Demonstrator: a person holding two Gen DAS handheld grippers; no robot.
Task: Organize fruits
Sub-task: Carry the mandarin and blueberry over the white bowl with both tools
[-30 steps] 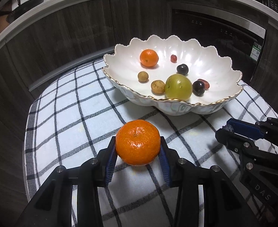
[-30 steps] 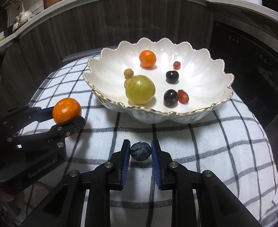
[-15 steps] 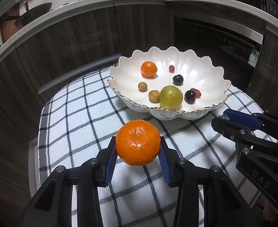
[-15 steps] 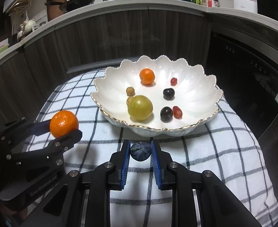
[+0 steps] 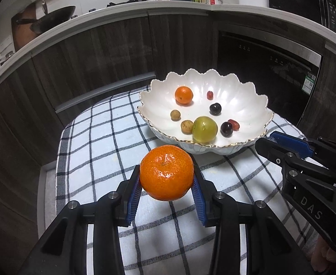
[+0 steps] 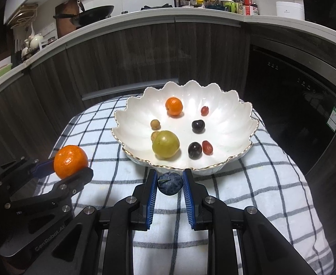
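Left gripper [image 5: 167, 184]: jaws closed on a round orange mandarin [image 5: 166, 175], held above the checked cloth [image 5: 94, 142].
Right gripper [image 6: 169, 183]: jaws pinching a small dark blue plum [image 6: 170, 182], just short of the bowl.
Done: eight fruits lie in the scalloped white porcelain bowl [image 6: 234, 114].
Left: both held fruits, it appears.

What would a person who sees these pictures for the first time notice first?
The bright mandarin clamped in the left gripper, held above the checked cloth. Behind it stands the white scalloped bowl with several fruits inside. The right gripper holds a small dark blue fruit just before the bowl's rim.
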